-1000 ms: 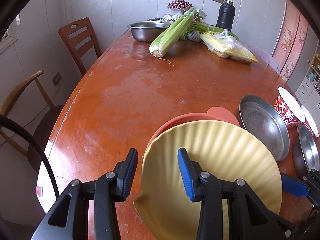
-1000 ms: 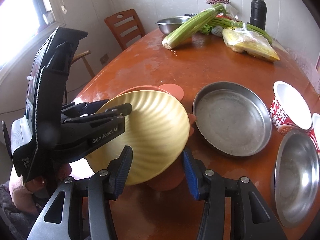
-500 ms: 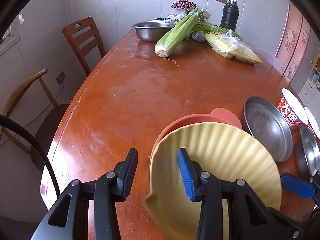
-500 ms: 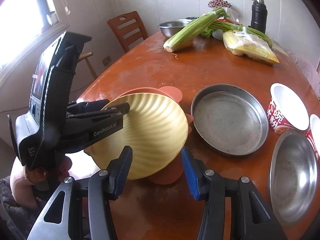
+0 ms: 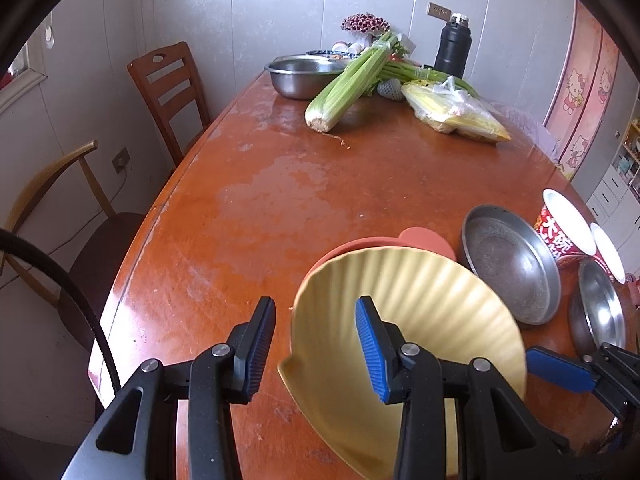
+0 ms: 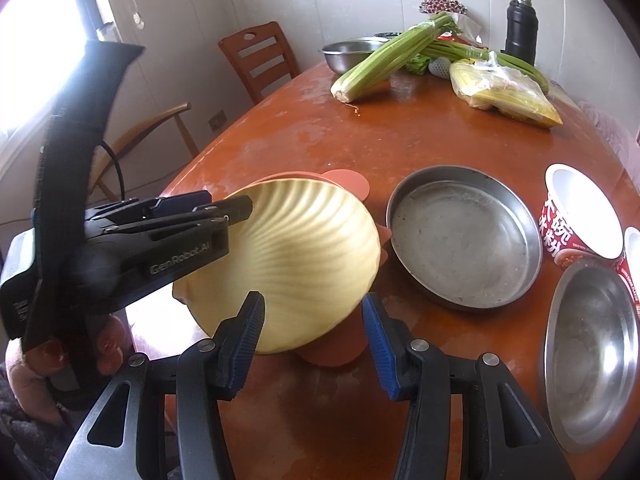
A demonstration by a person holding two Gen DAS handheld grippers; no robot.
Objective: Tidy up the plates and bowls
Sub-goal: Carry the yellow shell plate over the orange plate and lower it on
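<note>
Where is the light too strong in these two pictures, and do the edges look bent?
Right wrist view: the window at upper left is blown out white, and glare lies on the table. Left wrist view: light is even, with pale sheen on the table. Both views: fisheye bends the walls and darkens the corners.

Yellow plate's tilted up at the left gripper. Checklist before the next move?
1. Left gripper straddles the yellow plate rim: ok.
2. Firm clamp on that rim: cannot tell; a gap shows beside one pad.
3. Yellow plate level: not ok, steeply tilted.
4. Right gripper open and empty: ok.
5. Pink plate lying under the yellow one: ok.
6. Steel pan empty, beside them: ok.
</note>
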